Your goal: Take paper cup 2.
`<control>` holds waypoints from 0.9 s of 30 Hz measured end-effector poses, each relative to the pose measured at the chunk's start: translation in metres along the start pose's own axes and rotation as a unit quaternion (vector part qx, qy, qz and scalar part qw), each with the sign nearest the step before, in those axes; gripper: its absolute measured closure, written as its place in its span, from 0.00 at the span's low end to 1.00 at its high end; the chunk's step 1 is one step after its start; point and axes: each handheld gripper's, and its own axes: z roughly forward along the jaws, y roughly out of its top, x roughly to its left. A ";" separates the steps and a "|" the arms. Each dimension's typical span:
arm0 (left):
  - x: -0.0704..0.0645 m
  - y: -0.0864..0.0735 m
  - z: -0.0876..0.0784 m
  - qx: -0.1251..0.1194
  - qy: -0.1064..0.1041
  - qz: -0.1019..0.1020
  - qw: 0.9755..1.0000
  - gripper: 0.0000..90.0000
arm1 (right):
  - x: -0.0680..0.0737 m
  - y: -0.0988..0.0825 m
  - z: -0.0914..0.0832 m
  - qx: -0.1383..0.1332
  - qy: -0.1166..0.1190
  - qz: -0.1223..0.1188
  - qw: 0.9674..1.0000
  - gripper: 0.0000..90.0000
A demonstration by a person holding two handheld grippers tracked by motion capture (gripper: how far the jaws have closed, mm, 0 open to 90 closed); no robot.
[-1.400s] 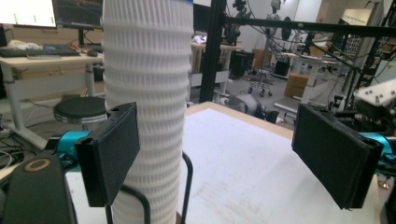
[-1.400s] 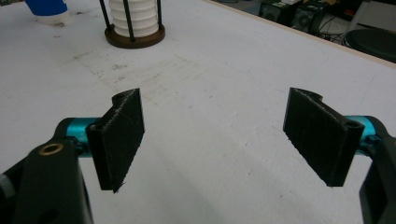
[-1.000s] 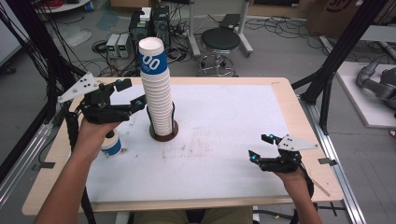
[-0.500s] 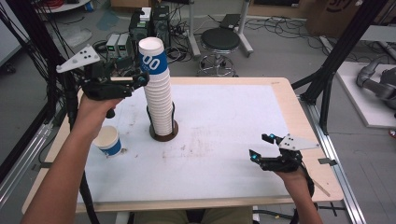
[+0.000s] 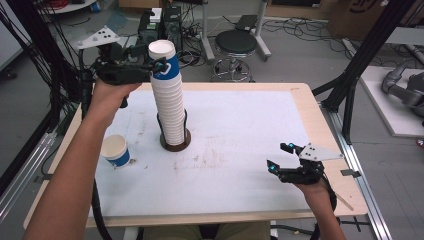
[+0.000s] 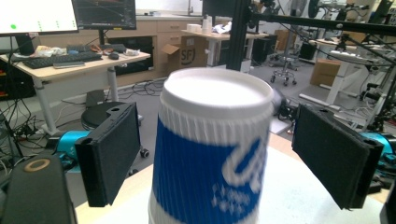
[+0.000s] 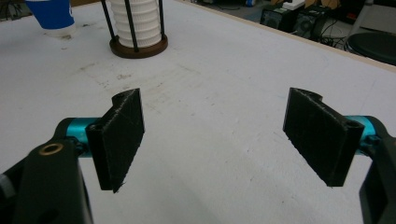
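Note:
A tall stack of white paper cups (image 5: 168, 107) stands in a holder with a dark round base (image 5: 175, 144) left of the table's middle. Its top cup (image 5: 164, 61) has a blue sleeve. My left gripper (image 5: 156, 66) is open up at that top cup; in the left gripper view the cup (image 6: 212, 154) sits between the two spread pads (image 6: 112, 149) with gaps on both sides. A single blue-sleeved cup (image 5: 116, 150) stands upright on the table at the left. My right gripper (image 5: 280, 157) rests open near the right front, with nothing between its jaws (image 7: 219, 130).
The white table top (image 5: 240, 120) stretches between the holder and the right gripper. The right gripper view shows the holder's black rods and base (image 7: 138, 46) and the single cup (image 7: 51, 14) far off. A stool (image 5: 235, 42) and black frame posts stand beyond the table.
My left gripper rose from low beside the single cup to the top of the stack and now straddles the top cup. The single cup stays on the table. The right gripper has not moved.

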 end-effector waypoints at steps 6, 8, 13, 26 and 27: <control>-0.002 -0.003 0.016 0.007 0.008 0.003 1.000 0.22 | 0.000 -0.001 0.001 0.002 0.001 -0.001 1.000 0.23; -0.003 -0.004 0.018 0.004 0.009 0.008 1.000 0.29 | 0.000 -0.001 0.000 0.001 0.002 0.001 1.000 0.23; -0.003 -0.003 0.018 0.004 0.012 0.013 1.000 0.31 | -0.001 -0.001 0.000 0.003 0.003 0.003 1.000 0.23; -0.006 0.001 0.014 -0.017 0.015 0.017 1.000 0.32 | 0.000 -0.002 0.000 0.007 0.006 0.005 1.000 0.23; -0.006 0.003 0.014 -0.017 0.014 0.018 1.000 0.32 | 0.001 -0.002 0.001 0.006 0.006 0.001 1.000 0.23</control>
